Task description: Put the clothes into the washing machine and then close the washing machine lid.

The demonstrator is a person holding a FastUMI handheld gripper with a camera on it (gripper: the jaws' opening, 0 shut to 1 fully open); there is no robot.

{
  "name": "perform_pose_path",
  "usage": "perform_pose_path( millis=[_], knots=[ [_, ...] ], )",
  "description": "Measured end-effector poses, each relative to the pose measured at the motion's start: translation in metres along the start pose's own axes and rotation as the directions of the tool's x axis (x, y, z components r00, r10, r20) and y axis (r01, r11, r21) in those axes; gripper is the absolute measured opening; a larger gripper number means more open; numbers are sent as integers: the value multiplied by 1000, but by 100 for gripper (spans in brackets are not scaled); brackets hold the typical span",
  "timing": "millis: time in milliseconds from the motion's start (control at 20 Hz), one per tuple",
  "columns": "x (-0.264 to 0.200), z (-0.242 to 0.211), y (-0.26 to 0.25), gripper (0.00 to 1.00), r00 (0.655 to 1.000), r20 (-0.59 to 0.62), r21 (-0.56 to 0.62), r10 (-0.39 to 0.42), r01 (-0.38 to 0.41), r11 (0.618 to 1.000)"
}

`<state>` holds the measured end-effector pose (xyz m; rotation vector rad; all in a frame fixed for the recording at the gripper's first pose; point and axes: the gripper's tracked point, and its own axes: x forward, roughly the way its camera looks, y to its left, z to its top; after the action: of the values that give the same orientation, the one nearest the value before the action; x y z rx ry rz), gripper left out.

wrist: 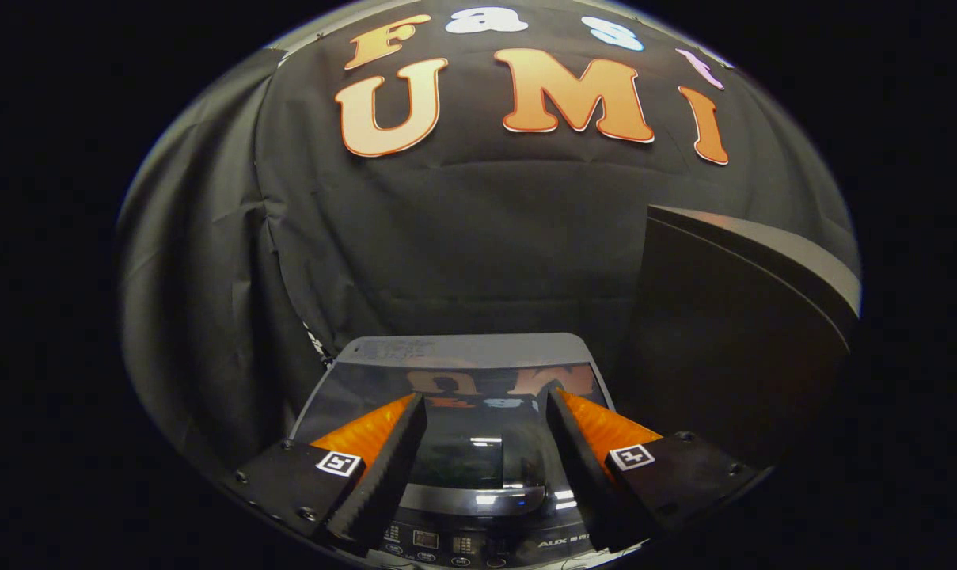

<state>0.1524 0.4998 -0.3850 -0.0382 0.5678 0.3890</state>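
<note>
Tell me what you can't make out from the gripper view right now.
- Inside of the washing machine: its glossy lid lies flat over it, mirroring the wall.
- Control panel: markings too small, partly behind the fingers of the open gripper.
- Dark panel beside the machine: its far side is cut off.

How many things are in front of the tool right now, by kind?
Washing machine, glossy lid down: 1
Dark slanted panel beside it: 1
Tool, fingers apart over the lid, holding nothing: 1
Total: 3
</note>
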Motion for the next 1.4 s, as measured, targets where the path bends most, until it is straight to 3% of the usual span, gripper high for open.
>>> perform_pose_path(
  millis=[250,550,1000,1400],
  knots=[
    [-39,44,-4,98,998,58,-16,-6,7,1000],
    [-128,126,-31,98,975,214,-28,65,-61,998],
    [-272,186,-142,98,936,350,33,33,-48,998],
    [-380,191,-255,98,901,429,50,-66,50,998]
  ],
)
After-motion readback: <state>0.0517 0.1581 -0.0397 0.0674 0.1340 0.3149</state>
